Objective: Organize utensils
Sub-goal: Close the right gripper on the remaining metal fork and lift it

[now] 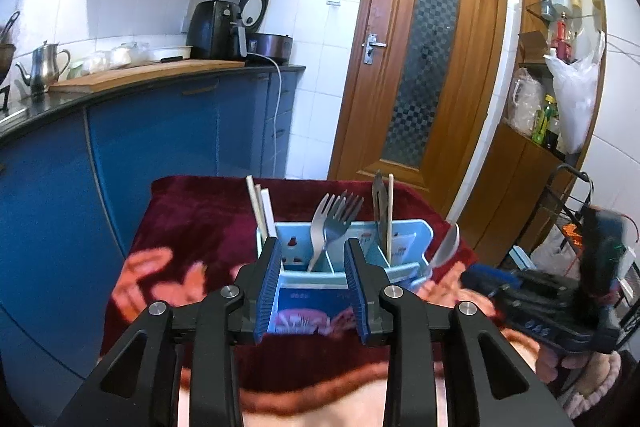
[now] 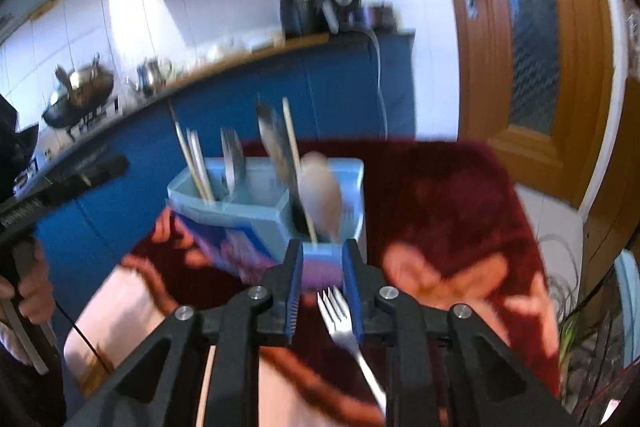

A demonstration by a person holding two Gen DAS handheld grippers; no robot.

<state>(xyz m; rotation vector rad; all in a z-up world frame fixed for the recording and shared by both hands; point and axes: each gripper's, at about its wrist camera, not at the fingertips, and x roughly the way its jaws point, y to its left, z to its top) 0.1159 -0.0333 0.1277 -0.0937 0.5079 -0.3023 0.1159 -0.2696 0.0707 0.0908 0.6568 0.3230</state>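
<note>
Both grippers' ribbed blue jaws stand apart, empty, before a plastic caddy (image 1: 400,263).

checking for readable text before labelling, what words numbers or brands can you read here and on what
Pale marking on the right claw housing, left wrist view: about three characters, too unclear to quote.
Print on the blue utensil holder: too blurred.
Labels on the shelf bottles: too small.
Nothing else legible.
</note>
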